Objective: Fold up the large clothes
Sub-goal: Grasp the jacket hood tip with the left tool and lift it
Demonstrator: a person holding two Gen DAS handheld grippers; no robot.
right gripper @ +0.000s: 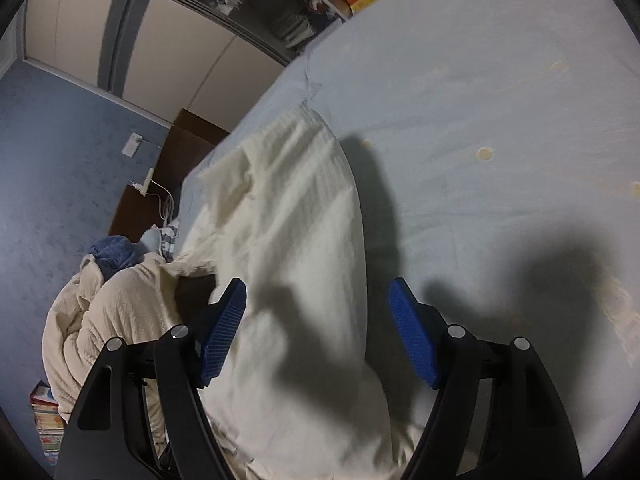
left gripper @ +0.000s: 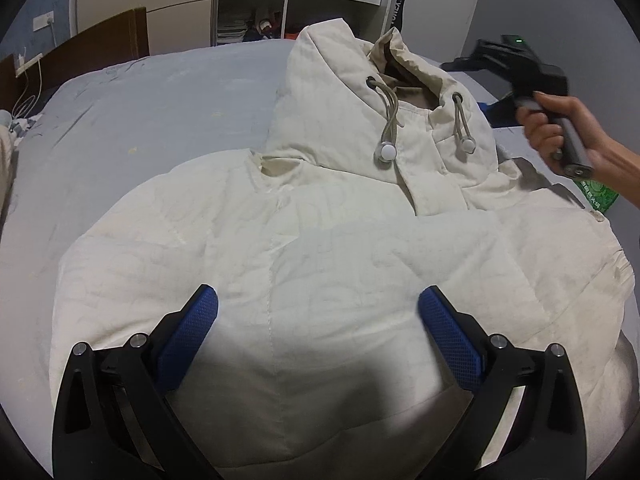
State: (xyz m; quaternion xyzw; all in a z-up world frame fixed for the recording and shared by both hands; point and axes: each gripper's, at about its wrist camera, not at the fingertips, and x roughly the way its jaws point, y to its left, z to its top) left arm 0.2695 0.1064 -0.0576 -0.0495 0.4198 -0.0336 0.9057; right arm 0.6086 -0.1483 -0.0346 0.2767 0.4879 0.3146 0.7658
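A cream hooded padded jacket [left gripper: 320,248] lies front-up on a pale blue bed sheet [left gripper: 160,112], hood [left gripper: 360,80] at the far end with two drawcords. My left gripper [left gripper: 318,304] is open and empty just above the jacket's lower body. The right gripper shows in the left wrist view as a dark blurred tool [left gripper: 520,68] held by a hand at the far right, beside the hood. In the right wrist view my right gripper [right gripper: 316,304] is open and empty above a cream sleeve or side of the jacket [right gripper: 296,240].
A cream blanket and blue cloth [right gripper: 112,280] are heaped at the bed's left end by a brown headboard [left gripper: 100,40]. A green item [left gripper: 596,196] lies by the jacket's right shoulder. Open wardrobe shelves [left gripper: 252,4] stand beyond the bed. Books [right gripper: 48,420] are stacked on the floor.
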